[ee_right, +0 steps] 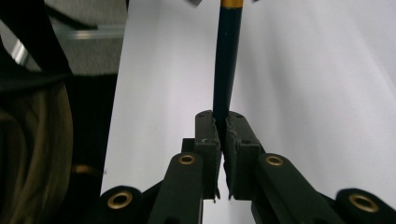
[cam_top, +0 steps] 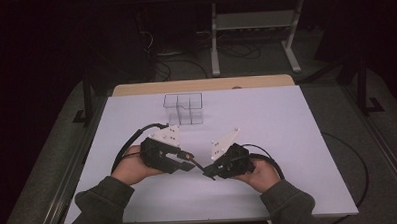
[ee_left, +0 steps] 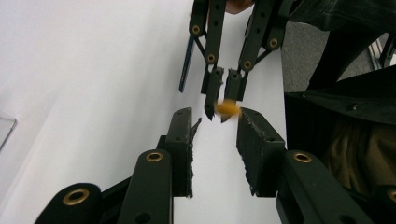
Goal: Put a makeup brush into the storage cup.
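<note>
A dark blue pencil (ee_right: 226, 70) with a gold band and an orange end (ee_left: 227, 108) is held low over the white table (cam_top: 267, 119). My right gripper (ee_right: 223, 119) is shut on its lower shaft, and the pencil points away along the jaws. In the high view this right gripper (cam_top: 209, 173) meets my left gripper (cam_top: 189, 160) at the table's near middle, with the pencil (cam_top: 197, 163) between them. In the left gripper view my left gripper (ee_left: 215, 116) stands open. The orange end sits just past its tips, close to the right-hand jaw.
A clear plastic box (cam_top: 183, 108) with compartments stands on the table beyond the grippers. Black cables (cam_top: 132, 139) loop from both grippers across the tabletop. A wooden strip (cam_top: 200, 85) edges the far side, and dark floor with a desk frame (cam_top: 254, 35) lies behind.
</note>
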`<state>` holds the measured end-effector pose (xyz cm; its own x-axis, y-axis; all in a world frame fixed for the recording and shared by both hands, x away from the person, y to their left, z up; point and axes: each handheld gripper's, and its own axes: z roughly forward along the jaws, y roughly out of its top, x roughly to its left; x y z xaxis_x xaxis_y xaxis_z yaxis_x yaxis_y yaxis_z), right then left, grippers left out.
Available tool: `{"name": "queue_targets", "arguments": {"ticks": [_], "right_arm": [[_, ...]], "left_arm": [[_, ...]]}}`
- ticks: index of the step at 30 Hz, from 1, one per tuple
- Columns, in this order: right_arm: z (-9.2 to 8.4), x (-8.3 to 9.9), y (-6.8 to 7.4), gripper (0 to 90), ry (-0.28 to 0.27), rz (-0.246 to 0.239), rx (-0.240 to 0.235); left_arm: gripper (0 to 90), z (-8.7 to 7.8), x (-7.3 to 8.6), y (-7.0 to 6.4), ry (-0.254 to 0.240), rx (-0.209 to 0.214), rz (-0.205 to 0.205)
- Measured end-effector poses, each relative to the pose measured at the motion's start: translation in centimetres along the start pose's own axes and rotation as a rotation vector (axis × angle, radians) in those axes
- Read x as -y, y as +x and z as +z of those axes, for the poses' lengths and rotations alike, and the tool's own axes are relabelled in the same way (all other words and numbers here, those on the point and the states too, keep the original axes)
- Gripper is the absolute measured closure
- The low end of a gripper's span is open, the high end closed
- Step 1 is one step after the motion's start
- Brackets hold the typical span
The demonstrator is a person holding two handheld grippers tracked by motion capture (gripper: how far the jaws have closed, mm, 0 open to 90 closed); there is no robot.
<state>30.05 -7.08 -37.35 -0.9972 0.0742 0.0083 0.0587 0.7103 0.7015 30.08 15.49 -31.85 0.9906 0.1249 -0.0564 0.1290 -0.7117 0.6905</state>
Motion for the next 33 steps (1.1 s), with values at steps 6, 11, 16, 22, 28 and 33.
{"name": "queue_targets", "arguments": {"ticks": [6, 11, 16, 22, 28, 33], "right_arm": [[-0.03, -0.17, -0.09, 83.8, -0.050, 0.012, 0.016], [0.15, -0.26, 0.03, 83.9, -0.080, 0.026, 0.018], [0.15, -0.30, 0.02, 83.9, -0.104, 0.033, 0.017], [0.23, -0.37, 0.04, 83.8, -0.118, 0.034, 0.020], [0.25, -0.37, 0.03, 83.8, -0.119, 0.030, 0.021], [0.20, -0.39, 0.02, 83.7, -0.128, 0.034, 0.021]], "left_arm": [[68.3, 0.48, -0.17, 0.02, -0.017, 0.025, -0.010], [74.9, 0.50, -0.29, 0.17, -0.037, 0.029, -0.026], [80.0, 0.27, -0.35, 0.32, -0.061, 0.031, -0.033], [82.5, 0.19, -0.34, 0.46, -0.070, 0.039, -0.042], [83.0, 0.18, -0.35, 0.48, -0.078, 0.042, -0.042], [83.1, 0.15, -0.41, 0.50, -0.084, 0.039, -0.036]]}}
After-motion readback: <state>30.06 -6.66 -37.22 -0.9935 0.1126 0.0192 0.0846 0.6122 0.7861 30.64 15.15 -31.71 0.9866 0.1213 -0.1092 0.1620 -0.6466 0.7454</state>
